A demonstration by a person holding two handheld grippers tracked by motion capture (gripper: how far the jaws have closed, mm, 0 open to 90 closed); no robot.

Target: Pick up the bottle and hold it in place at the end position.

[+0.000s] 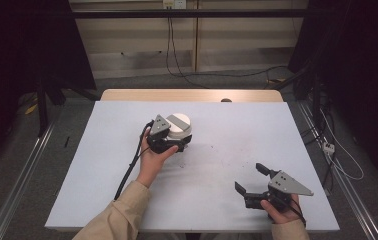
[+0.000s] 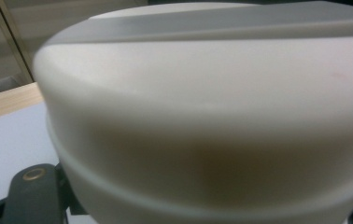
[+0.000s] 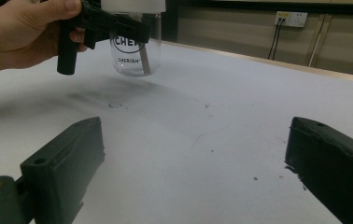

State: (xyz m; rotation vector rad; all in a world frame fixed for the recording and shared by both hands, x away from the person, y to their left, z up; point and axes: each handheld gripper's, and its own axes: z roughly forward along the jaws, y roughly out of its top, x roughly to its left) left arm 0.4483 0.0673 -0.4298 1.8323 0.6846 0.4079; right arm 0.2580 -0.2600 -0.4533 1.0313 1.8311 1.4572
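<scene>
A clear glass jar point(image 1: 181, 129) with a white lid point(image 2: 212, 93) and the print "CHERISH" point(image 3: 132, 56) is just left of the table's middle. My left gripper point(image 1: 179, 143) is shut on the jar point(image 3: 135, 60) just under the lid, one black jaw crossing its front. The jar seems to hang a little above the sheet, with a shadow beneath it. In the left gripper view the lid is very close, and one finger point(image 2: 30, 198) shows at the bottom left. My right gripper point(image 1: 248, 177) rests near the front right edge, open, with nothing between its fingers point(image 3: 62, 163).
A pale sheet point(image 1: 102, 165) covers the table, with dark smudges point(image 1: 227, 156) at its middle. The bare wooden far edge point(image 1: 192, 95) shows behind it. Cables and a power strip point(image 1: 328, 147) lie on the floor to the right, and metal rails run along both sides.
</scene>
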